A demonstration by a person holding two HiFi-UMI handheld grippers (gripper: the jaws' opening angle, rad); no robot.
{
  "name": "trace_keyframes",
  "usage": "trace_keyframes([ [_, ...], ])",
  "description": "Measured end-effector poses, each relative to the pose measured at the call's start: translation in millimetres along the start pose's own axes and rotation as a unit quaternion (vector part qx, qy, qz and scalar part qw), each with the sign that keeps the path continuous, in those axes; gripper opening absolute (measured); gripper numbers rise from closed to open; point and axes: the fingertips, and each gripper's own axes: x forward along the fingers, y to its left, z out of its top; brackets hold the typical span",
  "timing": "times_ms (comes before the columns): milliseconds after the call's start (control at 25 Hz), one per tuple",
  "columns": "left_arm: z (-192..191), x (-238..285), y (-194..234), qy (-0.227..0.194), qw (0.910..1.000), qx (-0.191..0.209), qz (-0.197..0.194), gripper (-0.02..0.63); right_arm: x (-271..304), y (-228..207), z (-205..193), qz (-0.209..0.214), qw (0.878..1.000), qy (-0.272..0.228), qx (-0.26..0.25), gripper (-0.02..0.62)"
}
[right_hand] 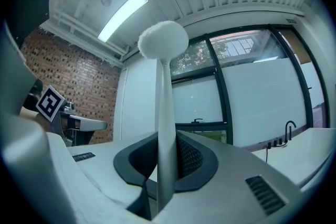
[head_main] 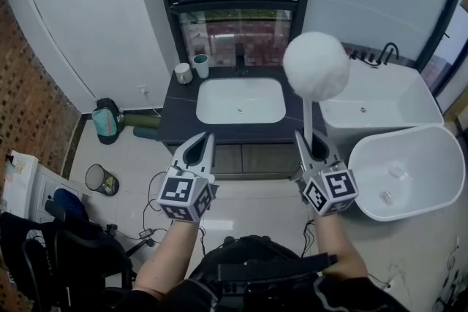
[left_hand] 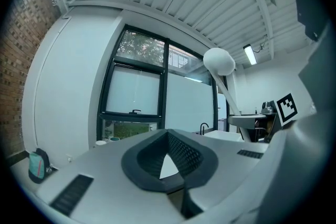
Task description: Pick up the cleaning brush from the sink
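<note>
The cleaning brush has a white fluffy ball head on a thin white handle. It stands upright in the air in front of the dark counter, with my right gripper shut on the handle's lower part. In the right gripper view the handle runs up between the dark pads to the head. My left gripper hangs level beside it, shut with nothing between its pads. The brush head also shows in the left gripper view, to the right. The white sink lies beyond both grippers.
Two cups and a black faucet stand on the counter behind the sink, below a window. A white bathtub and a round white tub are at the right. A bin and a bag sit on the floor at the left.
</note>
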Motion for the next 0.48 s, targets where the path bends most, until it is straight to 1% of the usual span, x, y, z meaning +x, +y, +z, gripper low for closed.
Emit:
trace_keyframes([
  [200, -5.7, 3.4, -2.8, 0.004, 1.0000, -0.001, 0.000, -0.009, 2.4, -1.9, -5.6, -0.003, 1.000, 0.000, 0.002, 0.029],
  [480, -0.4, 4.0, 3.5, -0.001, 1.0000, 0.007, 0.000, -0.009, 6.9, -0.6, -0.9, -0.007, 1.000, -0.003, 0.000, 0.029],
])
